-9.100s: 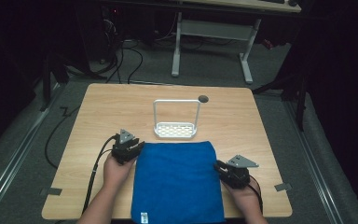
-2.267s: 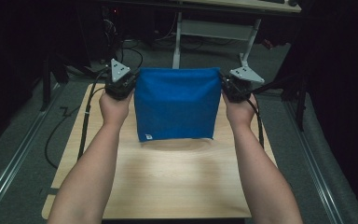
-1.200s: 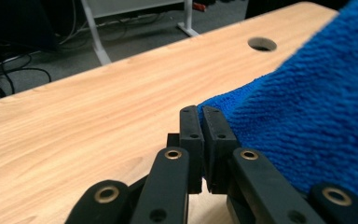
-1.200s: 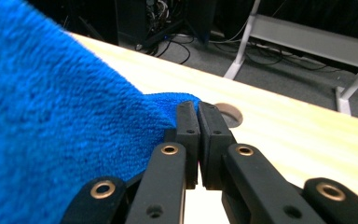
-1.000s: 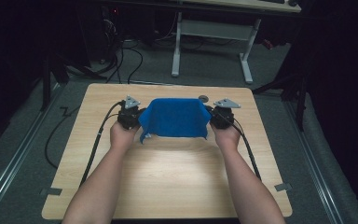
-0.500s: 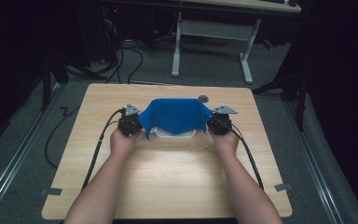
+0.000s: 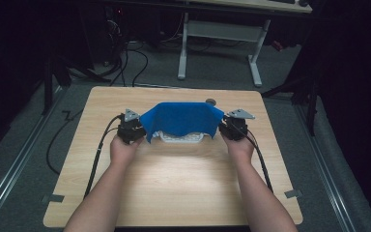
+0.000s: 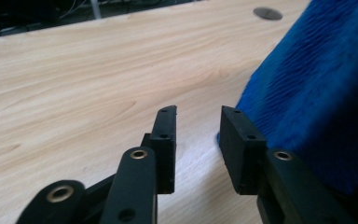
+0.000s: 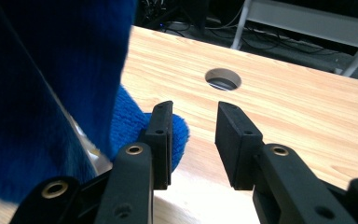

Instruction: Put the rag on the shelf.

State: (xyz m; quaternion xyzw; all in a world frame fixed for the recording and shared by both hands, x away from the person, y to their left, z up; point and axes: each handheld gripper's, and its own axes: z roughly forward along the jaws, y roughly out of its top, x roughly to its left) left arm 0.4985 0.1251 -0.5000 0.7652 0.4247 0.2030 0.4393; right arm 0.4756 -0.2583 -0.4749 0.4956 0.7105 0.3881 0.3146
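A blue towel [image 7: 181, 117] is draped over a white wire rack [image 7: 181, 138] at the back middle of the table; just the rack's base peeks out under the cloth. My left gripper [image 7: 134, 127] rests at the towel's left edge. In the left gripper view this gripper [image 8: 198, 127] is open, the towel [image 8: 317, 88] hanging just past its right jaw and nothing between the jaws. My right gripper [image 7: 232, 126] sits at the towel's right edge. In the right gripper view it [image 9: 193, 122] is open too, a towel corner [image 9: 179, 130] lying behind its left jaw.
A round cable hole [image 7: 210, 101] sits in the wooden table [image 7: 183, 183] just behind the towel, and appears as the hole [image 9: 223, 78] ahead of the right jaws. Beyond the table's far edge stand a white desk frame [image 7: 220, 34] and floor cables.
The towel was lifted from the table's front, carried back and lowered over the rack. In the last half second both grippers let go of its corners and now stand open.
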